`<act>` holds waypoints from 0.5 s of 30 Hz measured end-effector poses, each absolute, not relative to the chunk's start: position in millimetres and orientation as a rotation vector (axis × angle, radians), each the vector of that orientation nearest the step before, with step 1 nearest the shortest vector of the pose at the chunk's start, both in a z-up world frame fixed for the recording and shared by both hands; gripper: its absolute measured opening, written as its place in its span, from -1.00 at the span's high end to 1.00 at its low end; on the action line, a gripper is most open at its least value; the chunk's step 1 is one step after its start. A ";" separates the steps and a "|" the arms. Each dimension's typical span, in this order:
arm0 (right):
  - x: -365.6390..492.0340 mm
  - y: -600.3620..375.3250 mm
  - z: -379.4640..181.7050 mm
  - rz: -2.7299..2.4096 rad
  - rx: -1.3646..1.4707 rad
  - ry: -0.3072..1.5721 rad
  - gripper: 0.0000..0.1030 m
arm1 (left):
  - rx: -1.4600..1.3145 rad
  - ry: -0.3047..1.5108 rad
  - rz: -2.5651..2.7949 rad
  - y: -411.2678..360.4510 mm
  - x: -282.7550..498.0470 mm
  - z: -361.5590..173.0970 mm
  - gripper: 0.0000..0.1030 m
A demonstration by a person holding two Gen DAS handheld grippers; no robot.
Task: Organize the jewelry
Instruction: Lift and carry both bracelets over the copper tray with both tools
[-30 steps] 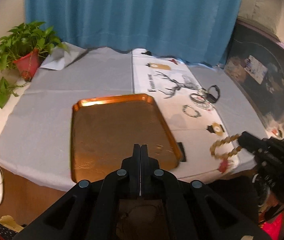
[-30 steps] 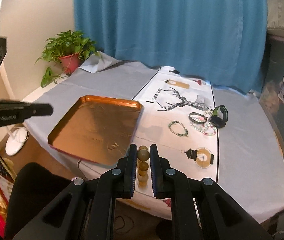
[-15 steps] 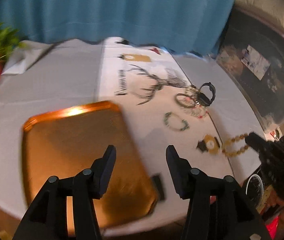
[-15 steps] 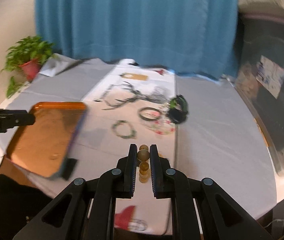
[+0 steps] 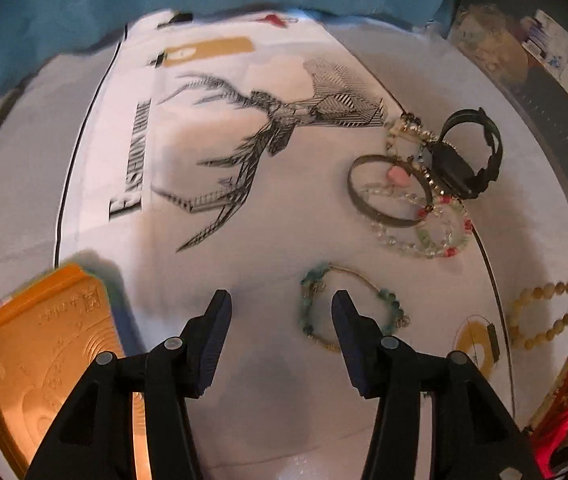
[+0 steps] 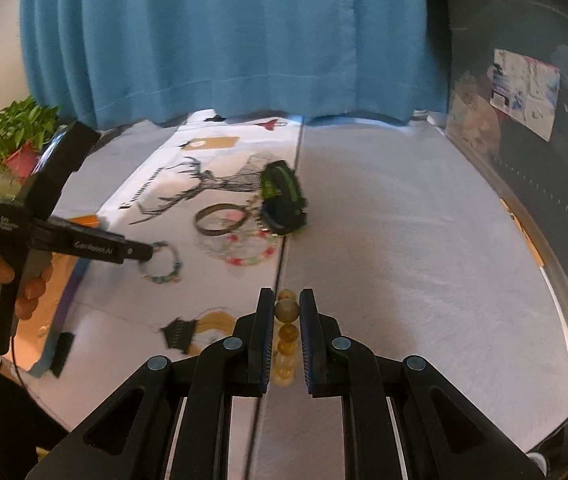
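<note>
My left claw (image 5: 280, 308) hangs released over the turquoise bracelet (image 5: 351, 308); my right claw (image 6: 286, 312) grasps the amber bead strand (image 6: 287, 322). Bangle (image 5: 388, 189), watch (image 5: 468, 156) and beaded chain (image 5: 423, 236) crowd beyond; the orange tray (image 5: 24, 360) sits left.

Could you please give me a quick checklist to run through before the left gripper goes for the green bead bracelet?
1. Left gripper jaws open, nothing between them: ok.
2. Green bead bracelet centred between its fingers: not ok, it lies mostly past the right finger.
3. Bracelet clear of the metal bangle and the other jewelry: ok.
4. Right gripper shut on the amber bead bracelet: ok.
5. Orange tray free to receive pieces: cannot tell, only a corner shows.
</note>
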State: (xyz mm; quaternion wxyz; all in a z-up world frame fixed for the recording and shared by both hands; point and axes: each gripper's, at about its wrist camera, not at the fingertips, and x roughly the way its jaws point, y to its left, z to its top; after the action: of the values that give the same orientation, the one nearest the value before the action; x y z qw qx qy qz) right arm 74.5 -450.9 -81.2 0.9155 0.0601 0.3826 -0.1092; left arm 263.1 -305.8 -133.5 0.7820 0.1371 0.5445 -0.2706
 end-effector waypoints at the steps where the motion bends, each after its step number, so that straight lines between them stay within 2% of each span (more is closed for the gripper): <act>1: 75.8 -454.8 -83.5 -0.233 0.129 0.789 0.74 | 0.307 1.166 -0.586 -307.5 261.5 -133.8 0.06; 2: 77.0 -460.4 -86.7 -0.244 0.137 0.792 0.74 | 0.323 1.155 -0.586 -309.9 259.0 -134.3 0.07; 3: 77.8 -463.6 -89.0 -0.250 0.142 0.794 0.74 | 0.353 1.134 -0.589 -312.8 254.9 -134.5 0.35; 4: 79.0 -467.2 -92.1 -0.259 0.145 0.798 0.74 | 0.381 1.116 -0.613 -316.9 250.2 -134.0 0.90; 8: 83.0 -478.4 -100.4 -0.283 0.176 0.813 0.75 | 0.382 1.096 -0.661 -321.1 237.0 -119.0 0.93; 15: 70.2 -472.5 -81.2 -0.296 0.179 0.795 0.74 | 0.263 0.988 -0.670 -281.5 212.6 -46.7 0.93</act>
State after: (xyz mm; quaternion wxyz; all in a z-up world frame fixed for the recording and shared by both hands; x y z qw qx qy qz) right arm 70.2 -472.5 -81.2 0.9076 0.0867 0.3850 -0.1435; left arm 212.6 -281.5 -46.7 0.8190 0.1233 0.4638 -0.3146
